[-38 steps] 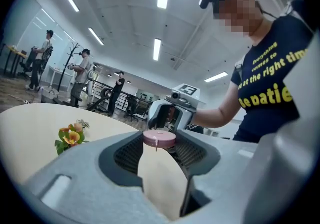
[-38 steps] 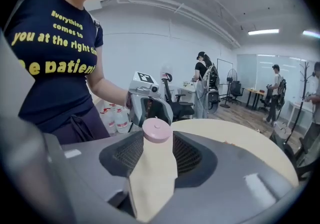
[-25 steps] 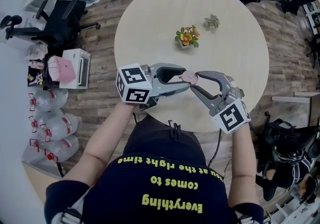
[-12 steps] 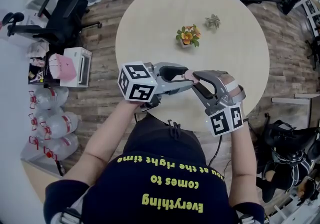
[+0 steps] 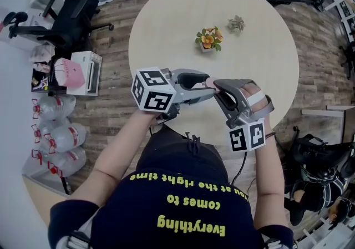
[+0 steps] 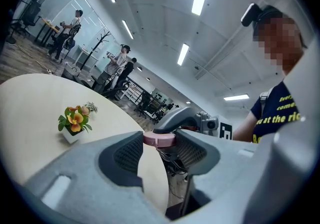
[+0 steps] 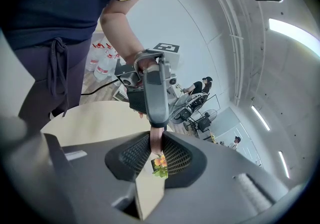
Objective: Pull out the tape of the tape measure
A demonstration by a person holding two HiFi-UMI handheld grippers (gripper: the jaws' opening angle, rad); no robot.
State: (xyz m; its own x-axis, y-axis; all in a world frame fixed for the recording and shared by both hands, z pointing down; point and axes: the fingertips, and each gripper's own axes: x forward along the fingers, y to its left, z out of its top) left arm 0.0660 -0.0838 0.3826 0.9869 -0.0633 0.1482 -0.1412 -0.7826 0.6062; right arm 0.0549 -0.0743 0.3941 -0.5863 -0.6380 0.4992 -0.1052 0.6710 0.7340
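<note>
A small round pink tape measure (image 5: 210, 82) hangs above the near edge of the round beige table (image 5: 260, 65). My left gripper (image 5: 206, 88) comes in from the left and is shut on it across its width; in the left gripper view the pink case (image 6: 159, 139) sits between the pads. My right gripper (image 5: 218, 89) meets it from the right. Its jaws are closing, and a pink edge of the tape measure (image 7: 156, 142) stands between the pads, which lie close beside it. No pulled-out tape shows.
A small pot of orange flowers (image 5: 208, 40) and a little pale plant (image 5: 236, 23) stand mid-table. Office chairs (image 5: 66, 20), a white box (image 5: 83, 76) and water bottles (image 5: 55, 131) are on the wooden floor at the left.
The right gripper has turned so that its marker cube faces me and has drawn closer to the tape measure, with its jaws narrower. The left gripper has stayed put.
</note>
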